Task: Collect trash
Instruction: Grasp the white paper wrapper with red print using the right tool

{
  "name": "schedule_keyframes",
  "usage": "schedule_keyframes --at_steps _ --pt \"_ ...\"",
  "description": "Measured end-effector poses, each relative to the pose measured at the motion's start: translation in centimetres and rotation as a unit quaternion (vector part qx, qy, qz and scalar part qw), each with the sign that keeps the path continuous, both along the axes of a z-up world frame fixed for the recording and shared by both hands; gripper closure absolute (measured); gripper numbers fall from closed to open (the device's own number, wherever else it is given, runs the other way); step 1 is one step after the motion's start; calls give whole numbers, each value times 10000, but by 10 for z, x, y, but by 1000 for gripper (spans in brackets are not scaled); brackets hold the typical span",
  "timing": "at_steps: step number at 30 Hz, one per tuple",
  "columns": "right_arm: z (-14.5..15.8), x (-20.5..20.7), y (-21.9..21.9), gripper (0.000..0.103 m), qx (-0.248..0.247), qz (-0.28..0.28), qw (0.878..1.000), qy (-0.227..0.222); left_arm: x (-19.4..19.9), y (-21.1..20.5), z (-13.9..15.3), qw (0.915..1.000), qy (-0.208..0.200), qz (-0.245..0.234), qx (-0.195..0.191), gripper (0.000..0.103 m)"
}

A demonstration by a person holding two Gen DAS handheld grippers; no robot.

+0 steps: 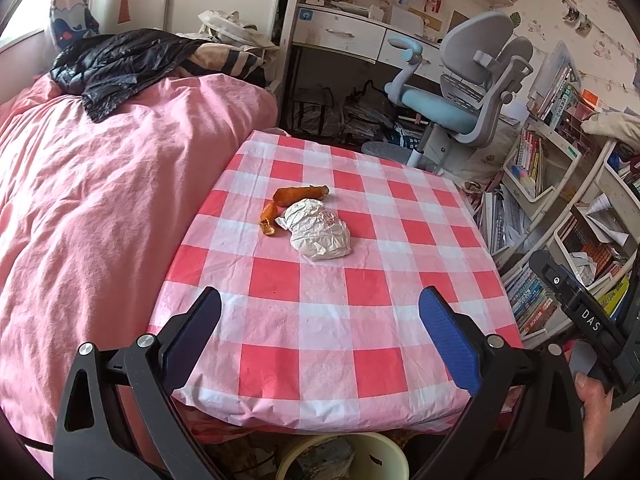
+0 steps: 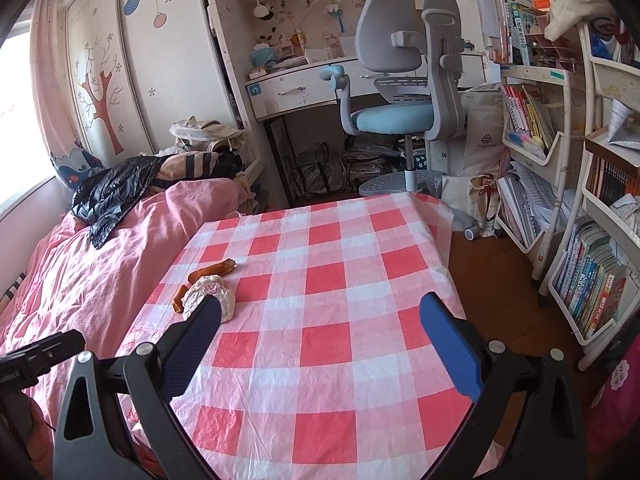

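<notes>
We hold the left gripper (image 1: 320, 304) and the right gripper (image 2: 320, 312) above the near part of the checked tablecloth (image 1: 360, 280), both with jaws spread wide and empty. A crumpled white paper wrapper (image 1: 320, 232) lies mid-table, touching a curled orange peel (image 1: 294, 198) on its far-left side. A pale bin (image 1: 340, 458) sits below the table's near edge.

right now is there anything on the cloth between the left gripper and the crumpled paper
Nothing: in the left wrist view only bare checked tablecloth lies between the open left gripper and the crumpled paper. The orange peel sits beyond it.
</notes>
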State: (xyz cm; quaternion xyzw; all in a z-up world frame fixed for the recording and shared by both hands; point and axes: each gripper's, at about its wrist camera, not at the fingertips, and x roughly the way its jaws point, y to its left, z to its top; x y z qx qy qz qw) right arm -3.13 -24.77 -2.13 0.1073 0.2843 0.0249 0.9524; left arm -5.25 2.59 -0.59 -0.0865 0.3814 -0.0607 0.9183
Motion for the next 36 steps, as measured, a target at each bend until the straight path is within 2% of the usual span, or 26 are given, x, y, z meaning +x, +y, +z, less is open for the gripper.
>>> schedule_keyframes --at_steps 3,6,9,14,18,22,24,25,28,34,36 --pt "-4 12 16 8 -141 207 9997 -10 2 18 -1 9997 26 217 -91 7" --pt "-15 37 52 8 -386 777 9962 121 8 50 -7 9967 231 664 -414 7" --pt "-25 59 99 8 -727 1512 9857 151 9 83 -13 9890 338 1154 -859 7" --pt "-41 95 149 10 -1089 2231 9681 350 11 117 -19 9747 341 1788 -1297 7" --pt "-68 131 168 21 -1134 2437 9600 783 17 117 -22 9729 355 1829 -1366 7" --pt "-88 155 182 24 -1200 2526 9544 1047 26 110 -20 9765 395 1647 -1331 7" --pt "-99 165 183 47 -1172 2592 9493 1336 29 109 -19 9773 375 1648 -1278 7" --pt "-104 169 180 66 -1066 2657 9460 1522 30 110 -19 9771 377 1665 -1269 7" --pt "-96 165 166 85 -840 2738 9463 1501 36 113 -21 9752 408 1738 -1305 7" --pt "-81 162 121 93 -236 2610 9537 1473 44 111 -24 9760 454 1752 -1209 7" --pt "-78 163 106 93 64 2555 9550 1504 46 109 -25 9761 475 1775 -1159 7"
